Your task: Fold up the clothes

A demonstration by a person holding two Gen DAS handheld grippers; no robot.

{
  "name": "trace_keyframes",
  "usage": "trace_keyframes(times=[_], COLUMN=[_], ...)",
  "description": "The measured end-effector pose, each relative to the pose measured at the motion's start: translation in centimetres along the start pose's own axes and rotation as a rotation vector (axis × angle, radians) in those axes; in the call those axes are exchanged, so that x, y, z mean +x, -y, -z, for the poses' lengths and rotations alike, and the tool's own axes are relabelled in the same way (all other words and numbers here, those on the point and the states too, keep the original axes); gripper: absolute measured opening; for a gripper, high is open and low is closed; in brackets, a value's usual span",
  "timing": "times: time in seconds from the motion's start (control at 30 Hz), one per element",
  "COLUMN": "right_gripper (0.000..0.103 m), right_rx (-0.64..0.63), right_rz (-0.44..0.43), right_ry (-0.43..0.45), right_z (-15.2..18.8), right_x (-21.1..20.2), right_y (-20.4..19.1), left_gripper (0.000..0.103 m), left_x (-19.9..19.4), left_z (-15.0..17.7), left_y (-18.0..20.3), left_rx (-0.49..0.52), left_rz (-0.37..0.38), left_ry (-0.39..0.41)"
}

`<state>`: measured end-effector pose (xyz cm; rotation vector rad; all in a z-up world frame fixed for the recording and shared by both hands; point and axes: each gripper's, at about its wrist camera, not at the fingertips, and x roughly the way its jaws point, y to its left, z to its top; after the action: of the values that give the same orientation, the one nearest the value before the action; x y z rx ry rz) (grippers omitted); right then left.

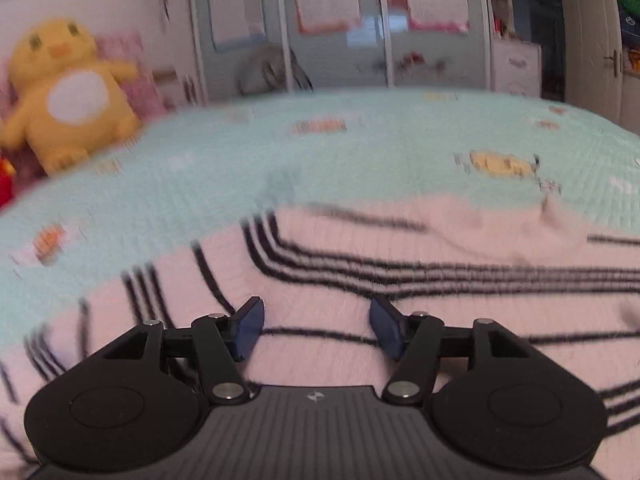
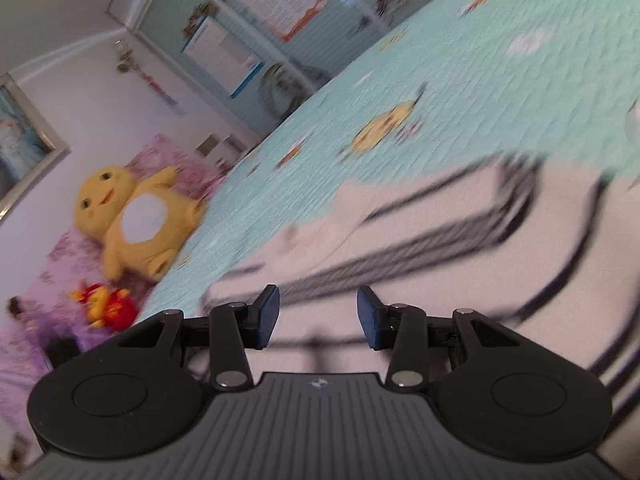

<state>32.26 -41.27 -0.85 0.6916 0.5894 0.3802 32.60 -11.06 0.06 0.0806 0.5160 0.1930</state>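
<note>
Plainly rumpled pink garment [image 1: 400, 236], thin black stripes, on mint quilt [image 1: 240, 168]

The bed [image 1: 360, 148] is wide and flat, with lots of bare room past the pink striped cloth [image 1: 400, 248]. A big yellow duck toy [image 1: 68, 92] and a small red toy [image 2: 110, 308] sit at one end.

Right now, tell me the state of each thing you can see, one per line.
left gripper: open, nothing between the pads, over the garment
right gripper: open, holding nothing
pink striped garment: lying on the bed, partly rumpled
bedspread: spread flat
yellow plush toy: sitting upright at the bed's far end
</note>
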Motion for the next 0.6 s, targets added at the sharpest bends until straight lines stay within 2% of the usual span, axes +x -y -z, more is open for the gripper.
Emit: trace_keyframes(times=[0.03, 0.13, 0.23, 0.33, 0.47, 0.6], right_gripper=[0.045, 0.046, 0.054, 0.056, 0.056, 0.053], right_rx=[0.013, 0.039, -0.038, -0.095, -0.169, -0.321], right_rz=[0.023, 0.076, 0.15, 0.218, 0.276, 0.34], right_ry=[0.036, 0.141, 0.194, 0.129, -0.007, -0.034], right_z=[-0.9, -3.5, -5.2, -5.5, -4.0, -2.4], right_x=[-0.8, -3.7, -5.8, -4.9, -1.5, 0.1], right_y=[0.7, 2.5, 2.7, 3.0, 3.4, 1.3], left_gripper=[0.078, 0.08, 0.081, 0.082, 0.083, 0.084], left_x=[0.2, 0.9, 0.3, 0.0, -0.1, -0.2], left_z=[0.1, -0.2, 0.0, 0.0, 0.5, 0.6], left_y=[-0.3, -1.0, 0.0, 0.2, 0.0, 0.1], left_rx=[-0.015, -0.046, -0.004, 0.014, 0.004, 0.009], left_rz=[-0.021, -0.03, -0.061, -0.078, -0.079, -0.091], left_ry=[-0.008, -0.038, -0.018, -0.012, -0.008, -0.001])
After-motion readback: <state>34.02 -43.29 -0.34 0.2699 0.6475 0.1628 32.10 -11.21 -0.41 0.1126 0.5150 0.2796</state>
